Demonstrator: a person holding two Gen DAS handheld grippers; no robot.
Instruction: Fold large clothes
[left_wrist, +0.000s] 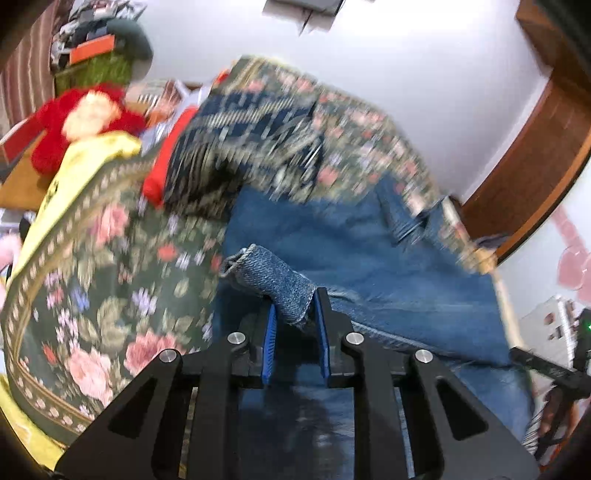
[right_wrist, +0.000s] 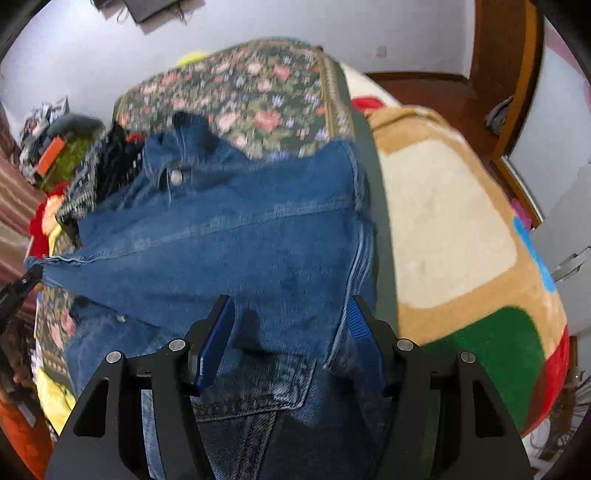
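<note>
A bed fills both views, covered by a dark green floral bedspread (left_wrist: 110, 295) with pink roses and a patterned border, and beside it, in the right wrist view, a plush tan blanket (right_wrist: 454, 236) with cream, green and red blocks; white walls and dark wooden trim (left_wrist: 535, 155) stand behind. On the bedspread lies a blue denim jacket (right_wrist: 236, 243), spread wide, its metal snap button (right_wrist: 176, 178) showing near the far end. The left gripper (left_wrist: 293, 325) has its blue-padded jaws clamped on a folded, stitched edge of the denim, which sticks up between the pads and bends away to the left. In the right wrist view that same gripped edge shows at the far left, where the cloth is drawn to a point at a black fingertip. The right gripper (right_wrist: 291, 332) holds its jaws apart over the near part of the jacket; cloth lies between and under the pads, but they do not press on it. Beyond the jacket sits a crumpled dark blue patterned cloth (left_wrist: 243, 140) with something red under it, and farther off a red plush toy (left_wrist: 81, 118) with a pale face, beside a yellow cloth (left_wrist: 85, 162).
</note>
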